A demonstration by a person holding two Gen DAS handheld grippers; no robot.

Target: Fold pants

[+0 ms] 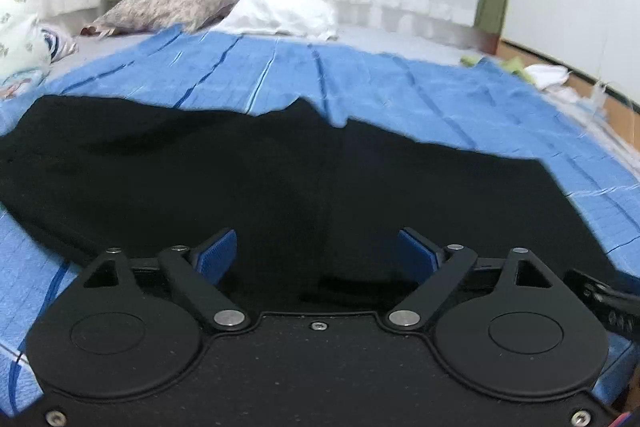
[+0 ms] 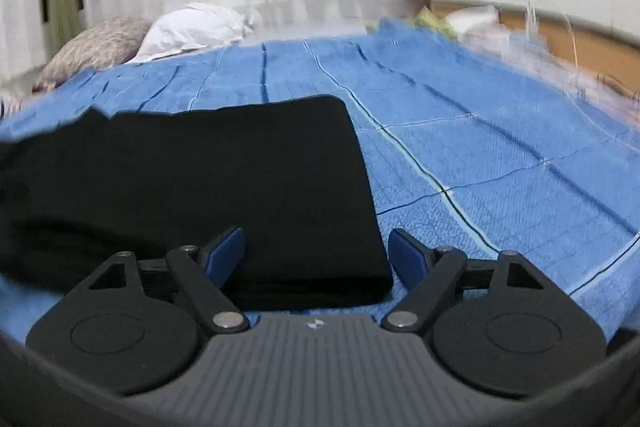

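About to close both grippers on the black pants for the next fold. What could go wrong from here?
1. The right gripper, open, straddles the pants' corner; it may pinch the blue sheet too.
2. The left gripper, open over stacked dark fabric, might grab only one layer.
3. The far edge looks uneven, so the fold could come out crooked.

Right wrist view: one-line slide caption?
Open right gripper straddling the near corner of the black pants on a blue sheet.

Left gripper (image 1: 317, 251) level, jaws spread wide, right gripper (image 2: 317, 249) level, jaws likewise wide apart
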